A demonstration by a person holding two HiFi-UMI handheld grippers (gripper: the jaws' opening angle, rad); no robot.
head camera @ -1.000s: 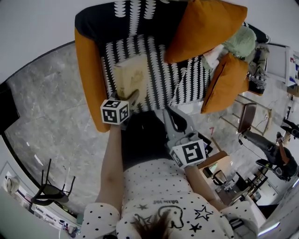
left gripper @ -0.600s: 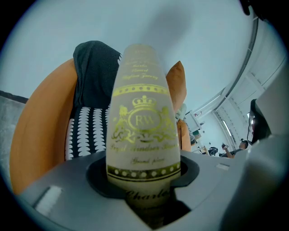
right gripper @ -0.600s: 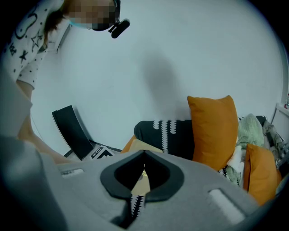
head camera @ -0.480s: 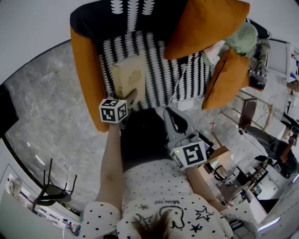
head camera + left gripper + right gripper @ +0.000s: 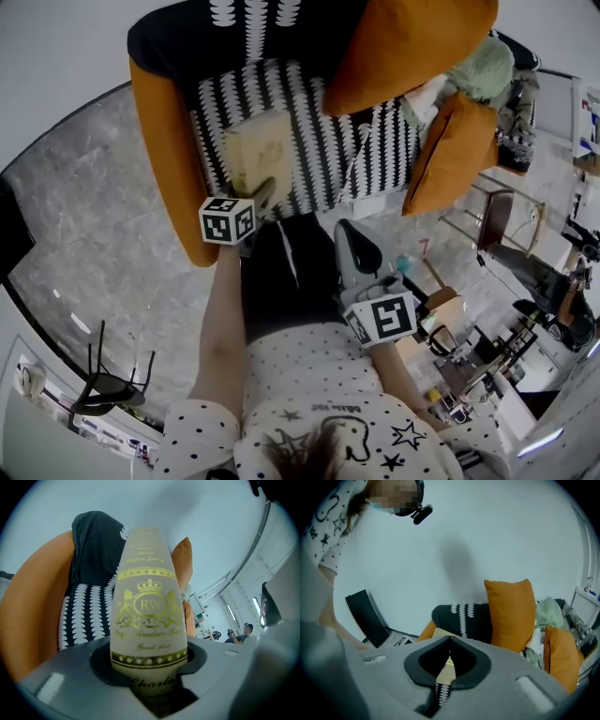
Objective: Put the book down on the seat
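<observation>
Floor, far left: grey marbled floor [image 5: 84,234] with a small black chair [image 5: 103,384] on it, well apart from the armchair.

Armchair: the armchair [image 5: 187,37] sits ahead of me and below, with a black back and orange sides. Its seat [image 5: 328,150] is black with rows of white marks.

Book: a cream book [image 5: 260,155] with gold print lies over the left part of the seat, just beside the orange armrest [image 5: 169,159]. I cannot tell whether its underside touches the fabric.

My left tool: my left gripper [image 5: 265,191] is clamped on the book's near edge, with the pads pressing on it. In the left gripper view the book runs straight out from between the jaws, its gold crest facing the camera. The seat pattern and the orange side show to its left.

Book against my tools: it reaches beyond my left gripper's tips toward the chair back, and it is apart from my other tool, off to that tool's left.

My right tool: my right gripper [image 5: 354,246] hangs just in front of the seat's front edge. Its jaws are drawn together to a thin slit, with nothing between them.

In the armchair, right side: a big orange cushion [image 5: 403,47] leans on the back and a smaller orange cushion [image 5: 457,155] stands against the right side. A pale green bundle [image 5: 483,73] sits at the far right beside them.
</observation>
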